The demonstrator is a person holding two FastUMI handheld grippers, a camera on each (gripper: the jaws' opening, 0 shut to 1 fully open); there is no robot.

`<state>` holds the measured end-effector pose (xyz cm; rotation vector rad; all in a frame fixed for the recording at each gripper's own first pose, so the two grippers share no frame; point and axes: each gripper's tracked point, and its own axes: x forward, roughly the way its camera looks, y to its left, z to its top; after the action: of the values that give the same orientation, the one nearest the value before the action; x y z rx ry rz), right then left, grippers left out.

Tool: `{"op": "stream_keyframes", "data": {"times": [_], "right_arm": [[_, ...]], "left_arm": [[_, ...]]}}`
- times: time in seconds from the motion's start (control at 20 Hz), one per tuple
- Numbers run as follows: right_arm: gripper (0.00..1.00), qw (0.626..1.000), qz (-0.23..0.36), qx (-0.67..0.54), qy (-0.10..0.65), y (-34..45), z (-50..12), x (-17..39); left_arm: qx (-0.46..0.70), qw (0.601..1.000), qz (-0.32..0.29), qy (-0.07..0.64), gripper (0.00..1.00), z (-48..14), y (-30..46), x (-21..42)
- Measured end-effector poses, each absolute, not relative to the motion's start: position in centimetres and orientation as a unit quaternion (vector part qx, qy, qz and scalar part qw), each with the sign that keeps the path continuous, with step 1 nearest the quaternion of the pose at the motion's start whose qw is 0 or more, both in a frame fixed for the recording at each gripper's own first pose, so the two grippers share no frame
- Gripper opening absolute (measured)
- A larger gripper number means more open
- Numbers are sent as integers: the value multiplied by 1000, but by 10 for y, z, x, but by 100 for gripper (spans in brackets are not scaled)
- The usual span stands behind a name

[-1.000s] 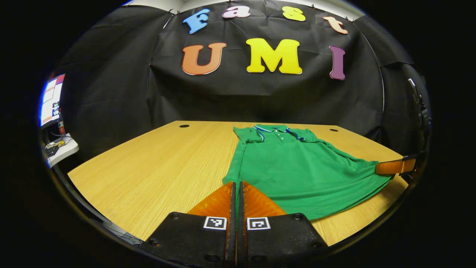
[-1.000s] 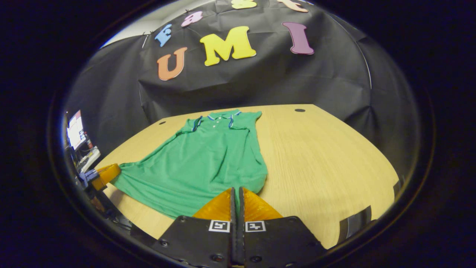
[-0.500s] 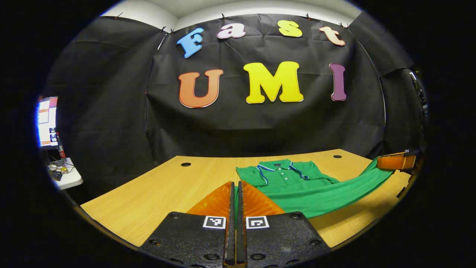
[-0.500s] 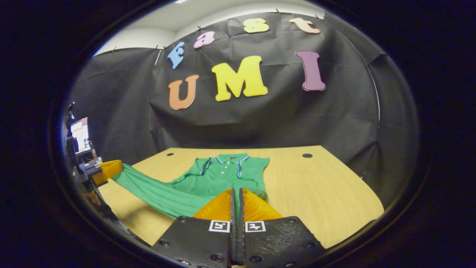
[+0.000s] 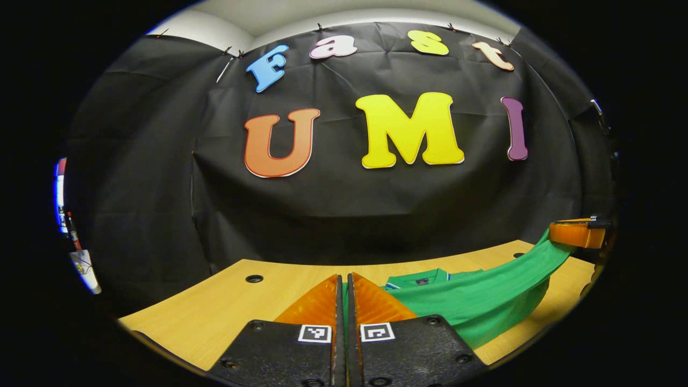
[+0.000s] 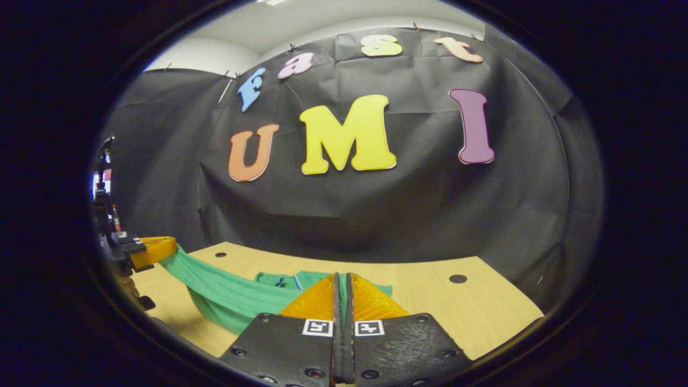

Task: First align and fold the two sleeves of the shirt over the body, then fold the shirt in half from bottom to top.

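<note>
We see left gripper (image 5: 344, 279) and right gripper (image 6: 342, 277) each clamped on green shirt (image 5: 484, 301) hem, lifted over table (image 5: 215, 317), lower frame; collar mostly hidden behind raised fabric.

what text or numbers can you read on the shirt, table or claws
On the shirt: the collar tag is too small to read.
On the left claw and the right claw: square black-and-white markers, patterns only, no words.
On the table: none.
</note>
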<state>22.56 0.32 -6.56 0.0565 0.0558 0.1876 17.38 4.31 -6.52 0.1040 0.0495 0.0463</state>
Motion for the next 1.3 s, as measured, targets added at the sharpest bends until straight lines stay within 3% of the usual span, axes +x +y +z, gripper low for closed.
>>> {"op": "stream_keyframes", "data": {"times": [0.35, 0.7, 0.95, 1.15, 1.3], "right_arm": [[0, 998, 52, 29, 13, 15, -66, 332], [0, 998, 17, 42, 51, 5, -139, 437], [0, 1000, -3, 2, 24, -2, -136, 469], [2, 999, -27, 46, -7, -10, -119, 487], [0, 998, -29, 44, 24, -3, -143, 487]], "left_arm": [[73, 997, 29, 14, 6, -94, 57, 271], [77, 997, -7, 9, 7, -134, 47, 351], [128, 991, -30, -9, 6, -145, 23, 386], [132, 991, -5, -18, 6, -147, 40, 394], [106, 994, -2, -21, 7, -147, 45, 393]]}}
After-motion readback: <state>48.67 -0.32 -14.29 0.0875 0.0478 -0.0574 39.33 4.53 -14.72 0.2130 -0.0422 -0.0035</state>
